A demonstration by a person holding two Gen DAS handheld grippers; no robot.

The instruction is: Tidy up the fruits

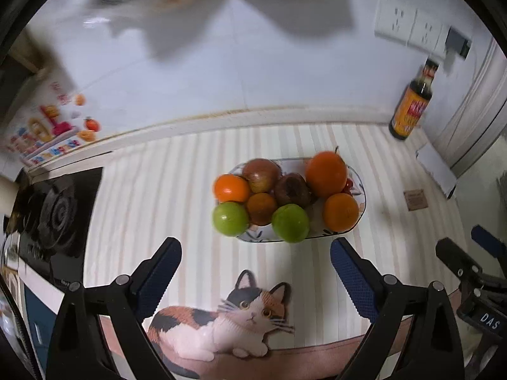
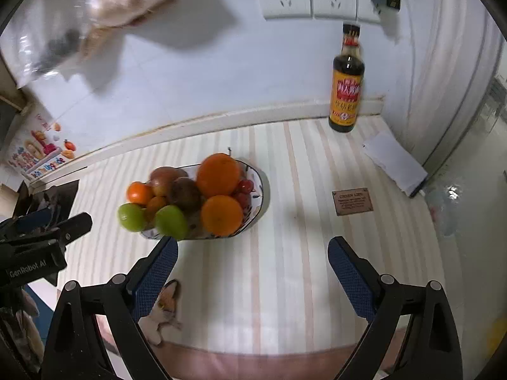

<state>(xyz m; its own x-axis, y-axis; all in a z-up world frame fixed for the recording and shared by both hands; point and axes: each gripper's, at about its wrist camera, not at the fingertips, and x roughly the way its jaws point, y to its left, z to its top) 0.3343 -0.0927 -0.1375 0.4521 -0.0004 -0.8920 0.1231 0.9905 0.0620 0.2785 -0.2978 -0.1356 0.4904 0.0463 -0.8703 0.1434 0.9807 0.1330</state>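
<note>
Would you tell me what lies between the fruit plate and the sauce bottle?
Only bare striped mat lies between the plate and the sauce bottle, seen best in the right wrist view.

Both wrist views above fruit plate (image 1: 356, 226)

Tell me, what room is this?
Probably a home kitchen: a black gas stove, a soy sauce bottle by the tiled wall, and a bowl of fruit on the striped mat.
</note>
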